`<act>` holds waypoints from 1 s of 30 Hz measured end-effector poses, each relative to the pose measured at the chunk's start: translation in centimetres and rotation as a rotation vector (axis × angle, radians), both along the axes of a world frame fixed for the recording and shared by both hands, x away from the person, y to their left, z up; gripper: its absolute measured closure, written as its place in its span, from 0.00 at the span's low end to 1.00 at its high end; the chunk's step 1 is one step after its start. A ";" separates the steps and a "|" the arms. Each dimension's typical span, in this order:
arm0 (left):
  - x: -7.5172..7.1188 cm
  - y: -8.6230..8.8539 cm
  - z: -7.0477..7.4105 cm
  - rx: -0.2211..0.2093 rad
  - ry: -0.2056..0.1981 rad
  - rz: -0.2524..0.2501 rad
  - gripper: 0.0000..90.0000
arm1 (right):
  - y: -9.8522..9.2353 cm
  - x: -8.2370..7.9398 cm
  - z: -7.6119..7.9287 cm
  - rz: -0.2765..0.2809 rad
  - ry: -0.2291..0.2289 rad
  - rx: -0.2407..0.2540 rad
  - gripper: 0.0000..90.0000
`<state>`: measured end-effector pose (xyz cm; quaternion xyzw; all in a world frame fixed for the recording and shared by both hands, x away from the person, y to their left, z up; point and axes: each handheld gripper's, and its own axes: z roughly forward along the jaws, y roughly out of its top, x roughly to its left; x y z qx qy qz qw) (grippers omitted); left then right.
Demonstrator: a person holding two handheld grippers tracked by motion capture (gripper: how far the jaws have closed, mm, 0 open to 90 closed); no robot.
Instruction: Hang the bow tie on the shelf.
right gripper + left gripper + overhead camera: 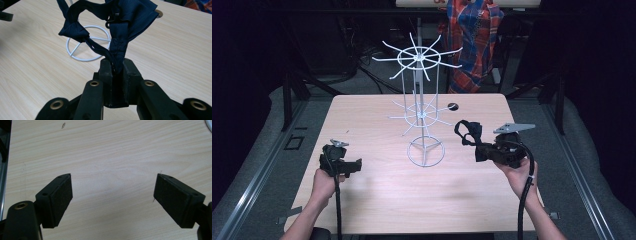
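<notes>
Right hand-held gripper point(117, 68) clenched on dark cloth point(120, 22), raised above counter point(372, 200) beside rack point(421, 112). Left hand-held gripper point(112, 195) released, jaws wide, holding nothing.

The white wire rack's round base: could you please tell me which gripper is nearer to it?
Right. The right gripper, shut on a dark cloth piece, sits just right of the round base. The left gripper, open, sits farther off to its left.

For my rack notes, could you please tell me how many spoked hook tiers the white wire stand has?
2: the upper tier sits at the top of the white wire stand; the lower tier sits midway down, above the ring base.
</notes>
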<state>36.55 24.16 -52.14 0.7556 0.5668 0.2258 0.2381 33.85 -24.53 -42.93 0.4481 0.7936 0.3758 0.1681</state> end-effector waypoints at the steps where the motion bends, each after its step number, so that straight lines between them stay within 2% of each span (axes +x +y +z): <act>1: 0.0 0.0 0.0 0.000 0.000 -0.001 0.17 | 0.0 0.0 0.1 0.001 -0.002 -0.003 0.89; 20: 0.0 0.0 0.0 -0.003 0.003 -0.001 0.18 | 1.4 0.6 0.3 0.023 -0.005 0.005 0.89; 30: 0.0 0.0 0.0 -0.004 0.002 -0.002 0.18 | 2.7 1.5 -0.1 0.037 0.022 -0.001 0.89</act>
